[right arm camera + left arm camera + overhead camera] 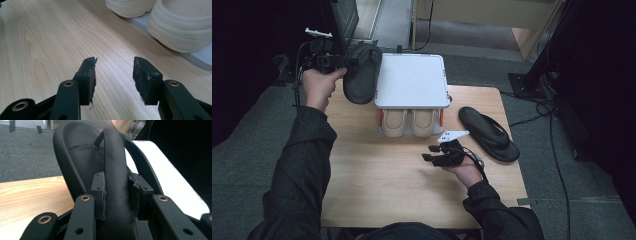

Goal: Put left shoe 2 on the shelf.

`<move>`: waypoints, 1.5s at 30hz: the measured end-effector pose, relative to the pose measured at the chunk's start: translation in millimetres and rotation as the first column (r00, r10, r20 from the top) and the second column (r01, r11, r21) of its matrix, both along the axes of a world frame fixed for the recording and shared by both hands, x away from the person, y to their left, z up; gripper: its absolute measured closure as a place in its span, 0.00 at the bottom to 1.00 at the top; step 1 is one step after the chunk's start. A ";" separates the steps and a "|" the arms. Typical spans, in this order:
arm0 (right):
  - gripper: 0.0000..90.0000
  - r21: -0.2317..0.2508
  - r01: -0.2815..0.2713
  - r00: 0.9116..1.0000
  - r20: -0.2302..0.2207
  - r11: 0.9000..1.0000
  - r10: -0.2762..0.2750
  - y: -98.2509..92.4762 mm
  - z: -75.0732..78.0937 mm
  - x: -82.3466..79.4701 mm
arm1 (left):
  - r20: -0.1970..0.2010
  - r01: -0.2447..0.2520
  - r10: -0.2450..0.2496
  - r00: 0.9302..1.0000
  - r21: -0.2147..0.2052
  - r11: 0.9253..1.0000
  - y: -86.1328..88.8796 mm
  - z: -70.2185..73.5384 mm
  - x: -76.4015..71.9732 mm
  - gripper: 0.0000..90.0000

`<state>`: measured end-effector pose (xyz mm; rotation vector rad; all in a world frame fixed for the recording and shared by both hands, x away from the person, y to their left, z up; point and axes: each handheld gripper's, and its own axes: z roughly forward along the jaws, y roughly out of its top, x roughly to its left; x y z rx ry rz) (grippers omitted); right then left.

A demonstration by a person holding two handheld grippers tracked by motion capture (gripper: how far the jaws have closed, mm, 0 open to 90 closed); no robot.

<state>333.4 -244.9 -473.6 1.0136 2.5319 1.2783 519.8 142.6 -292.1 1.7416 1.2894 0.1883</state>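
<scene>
Left tongs (pixel 117 195) clenched on the strap (pixel 115 165) of a black sandal (pixel 361 72), pads pressing either side of the strap in the left gripper view. Sandal is lifted off the table (pixel 377 190), hanging over the far left corner, sole side facing the camera in the high view, its right edge just beside the white box lid (pixel 412 80). Left hand (pixel 319 85) holds the gripper up above the table's far left edge.

Right tongs (pixel 114 77) released, jaws apart with nothing between them, just bare wood below in the right gripper view. In the high view the right tongs (pixel 430 153) sit low over the table toward the right side of its middle, jaws pointing left, right hand (pixel 467 170) behind them.

Second black sandal (pixel 489 134) lies flat near the right edge of the table, strap up, toe toward the far side, apart from the right tongs.

White box lid sits at the far middle of the table, resting over a pair of cream shoes (pixel 409 122) whose ends stick out on the near side. Same cream shoes (pixel 175 25) show at the top right of the right gripper view, standing on a grey base (pixel 200 57), ahead of the open jaws and not touching them.
</scene>
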 end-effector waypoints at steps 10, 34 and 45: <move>0.59 0.000 -0.006 1.000 -0.004 1.000 0.006 1.5 -0.2 -0.6 | 0.005 0.039 -0.039 0.999 -0.005 0.999 -38.0 1.3 10.0 0.75; 0.59 -0.002 0.012 1.000 -0.003 1.000 -0.012 -5.4 -0.3 -4.7 | -0.043 0.078 -0.079 0.996 -0.016 0.997 -84.1 -36.6 20.4 0.75; 0.58 0.009 0.028 1.000 0.003 1.000 -0.028 -9.7 0.6 -2.4 | -0.044 0.102 -0.102 0.994 -0.002 0.995 -82.3 -37.5 20.3 0.74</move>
